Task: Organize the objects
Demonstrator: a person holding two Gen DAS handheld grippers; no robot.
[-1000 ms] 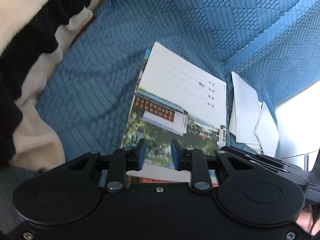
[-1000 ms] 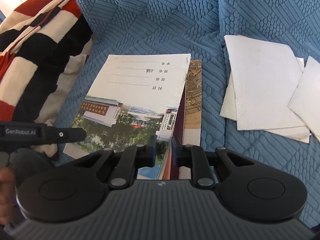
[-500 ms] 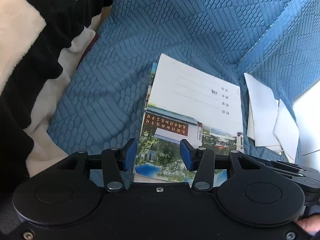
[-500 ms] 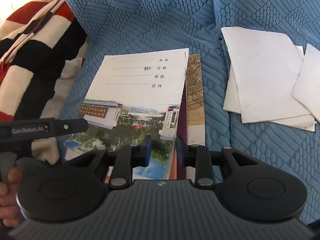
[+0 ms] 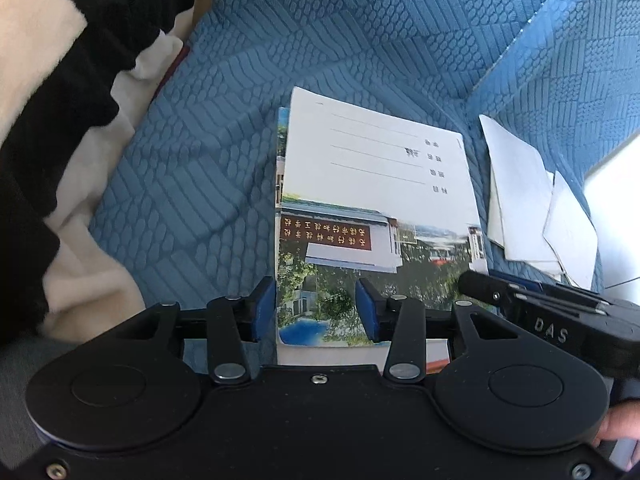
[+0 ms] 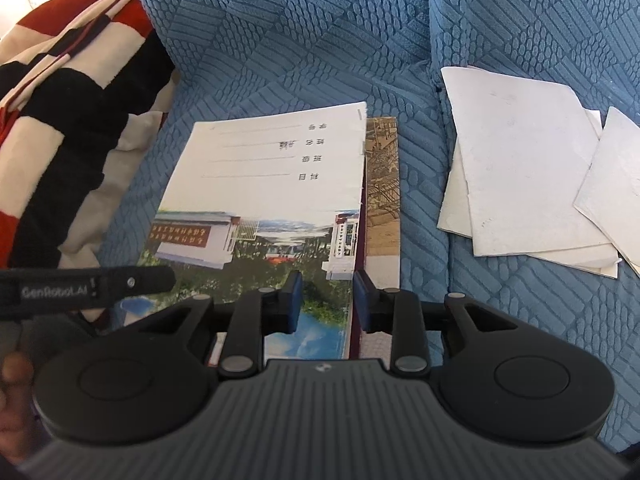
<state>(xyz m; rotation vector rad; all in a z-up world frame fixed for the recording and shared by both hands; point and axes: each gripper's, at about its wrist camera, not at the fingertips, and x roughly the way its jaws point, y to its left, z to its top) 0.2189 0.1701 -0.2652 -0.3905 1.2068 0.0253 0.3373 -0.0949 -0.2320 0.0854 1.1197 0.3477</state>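
Note:
A notebook with a school photo on its cover (image 5: pixel 376 208) (image 6: pixel 272 200) lies flat on the blue sofa seat. A brown illustrated book (image 6: pixel 384 184) sticks out from under its right edge. My left gripper (image 5: pixel 316 306) hovers over the notebook's near left corner. Its jaws are closing, with the corner between the blue pads but not pressed. My right gripper (image 6: pixel 328 300) stands open over the notebook's near right edge, astride the spine. Loose white papers (image 6: pixel 528 176) (image 5: pixel 528 208) lie to the right.
A red, black and cream striped blanket (image 6: pixel 68 100) (image 5: pixel 60 80) is heaped at the left of the seat. The sofa back (image 6: pixel 304 20) rises behind the books. A hand (image 6: pixel 16 380) holds the left gripper's handle at the lower left.
The jaws of both grippers have widened. The left gripper has shifted so the notebook's near left corner now sits between its pads. The right gripper has drawn back a little.

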